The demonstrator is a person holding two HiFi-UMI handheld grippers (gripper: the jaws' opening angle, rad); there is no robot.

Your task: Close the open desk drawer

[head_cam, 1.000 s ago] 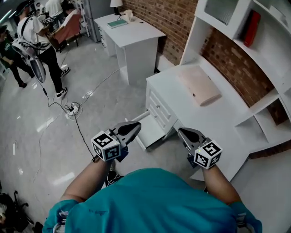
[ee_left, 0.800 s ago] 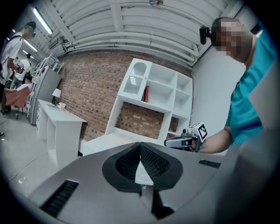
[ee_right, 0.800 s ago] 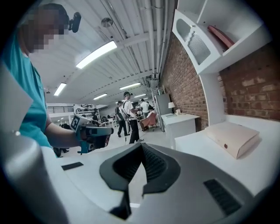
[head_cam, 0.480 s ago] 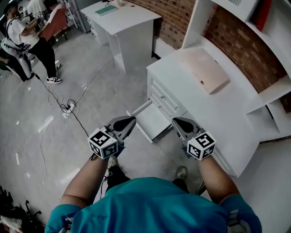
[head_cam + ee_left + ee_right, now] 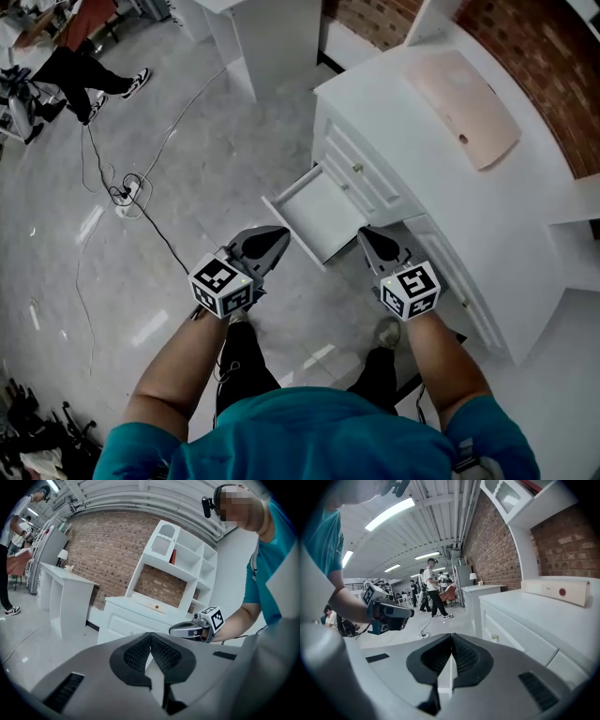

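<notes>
- Left tool [image 5: 277,240], jaws pressed together, nothing between them, held near the drawer's front left corner.
- Right tool [image 5: 367,236], jaws likewise together and empty, just beside the drawer's right side.
- Drawer [image 5: 323,211] pulled out of the white bench [image 5: 441,187], open over the floor [image 5: 112,281], between both tools.
- Flat pink pad [image 5: 464,103] on the bench top.

Bright ceiling-tube light, sharp pictures, fisheye-bent edges.
</notes>
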